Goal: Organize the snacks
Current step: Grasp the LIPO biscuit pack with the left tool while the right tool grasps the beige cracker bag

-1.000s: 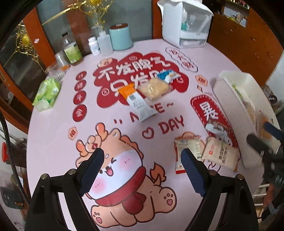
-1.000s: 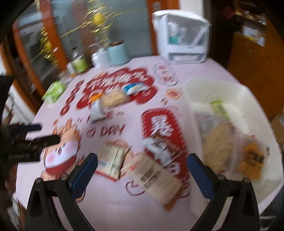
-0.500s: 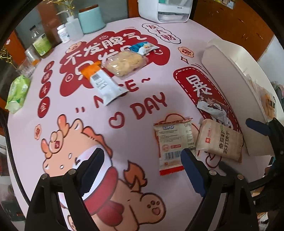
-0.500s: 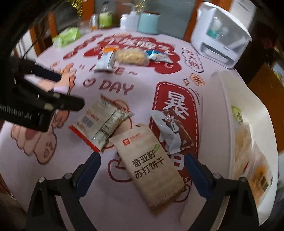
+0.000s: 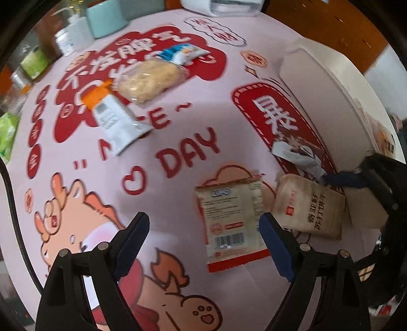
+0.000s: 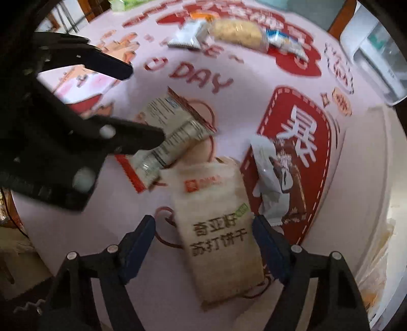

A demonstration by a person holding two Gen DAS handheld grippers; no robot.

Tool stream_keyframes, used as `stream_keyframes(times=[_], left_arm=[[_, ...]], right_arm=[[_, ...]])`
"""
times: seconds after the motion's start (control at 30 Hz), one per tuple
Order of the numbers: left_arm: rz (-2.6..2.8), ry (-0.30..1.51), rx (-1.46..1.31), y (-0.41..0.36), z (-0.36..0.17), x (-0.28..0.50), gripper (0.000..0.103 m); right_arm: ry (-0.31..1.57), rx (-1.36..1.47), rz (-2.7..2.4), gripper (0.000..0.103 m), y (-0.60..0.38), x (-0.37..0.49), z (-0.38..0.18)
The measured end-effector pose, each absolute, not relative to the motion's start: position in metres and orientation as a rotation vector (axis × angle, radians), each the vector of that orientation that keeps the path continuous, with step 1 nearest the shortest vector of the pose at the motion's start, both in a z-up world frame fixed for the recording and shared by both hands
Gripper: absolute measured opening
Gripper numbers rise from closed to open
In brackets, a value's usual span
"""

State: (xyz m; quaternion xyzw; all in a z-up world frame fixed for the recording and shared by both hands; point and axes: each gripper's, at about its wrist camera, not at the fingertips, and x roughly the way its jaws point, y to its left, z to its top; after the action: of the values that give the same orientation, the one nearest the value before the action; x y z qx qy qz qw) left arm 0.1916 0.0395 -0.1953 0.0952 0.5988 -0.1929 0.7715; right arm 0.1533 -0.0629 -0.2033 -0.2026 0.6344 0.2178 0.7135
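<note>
A tan cracker pack (image 6: 218, 234) lies between the wide-open fingers of my right gripper (image 6: 203, 234), low over the table; it also shows in the left wrist view (image 5: 310, 206). A beige pack with red trim (image 5: 231, 214) lies partly between the open fingers of my left gripper (image 5: 203, 231); it also shows in the right wrist view (image 6: 168, 132). A brown-and-white wrapper (image 6: 277, 178) lies to the right. Farther off lie a white-and-orange pack (image 5: 114, 117), a yellow biscuit bag (image 5: 150, 79) and a blue-white pack (image 5: 183, 52).
A white bin (image 5: 328, 76) holding several snacks stands at the table's right edge (image 6: 376, 203). At the back stand a teal canister (image 5: 106, 15), bottles, a green tissue pack (image 5: 7, 135) and a white appliance (image 6: 379, 48). A printed pink cloth (image 5: 178, 142) covers the table.
Both grippers have moved forward and down toward the two near packs. The right one now straddles the tan cracker pack; the left one has closed in on the beige pack. Both stay open.
</note>
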Motion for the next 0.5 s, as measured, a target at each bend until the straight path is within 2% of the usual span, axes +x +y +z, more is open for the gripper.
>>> stream_keyframes(times=[0.17,0.23,0.27,0.5], left_arm=[[-0.448,1.329,0.218,0.026,-0.204,0.195,0.087],[-0.453,1.343,0.206,0.022,-0.207,0.197,0.087],[-0.453,1.349,0.201,0.021,-0.208,0.198,0.087],[-0.404,1.377,0.209,0.013,-0.220,0.203,0.087]], right_arm=[[1.465,-0.454,0.480,0.072,-0.062,0.157,-0.209],[1.459,-0.442,0.472,0.061,-0.065,0.158,-0.206],[1.457,-0.431,0.474,0.059,-0.066,0.159,-0.205],[1.430,-0.378,0.464,0.059,-0.073,0.154,-0.203]])
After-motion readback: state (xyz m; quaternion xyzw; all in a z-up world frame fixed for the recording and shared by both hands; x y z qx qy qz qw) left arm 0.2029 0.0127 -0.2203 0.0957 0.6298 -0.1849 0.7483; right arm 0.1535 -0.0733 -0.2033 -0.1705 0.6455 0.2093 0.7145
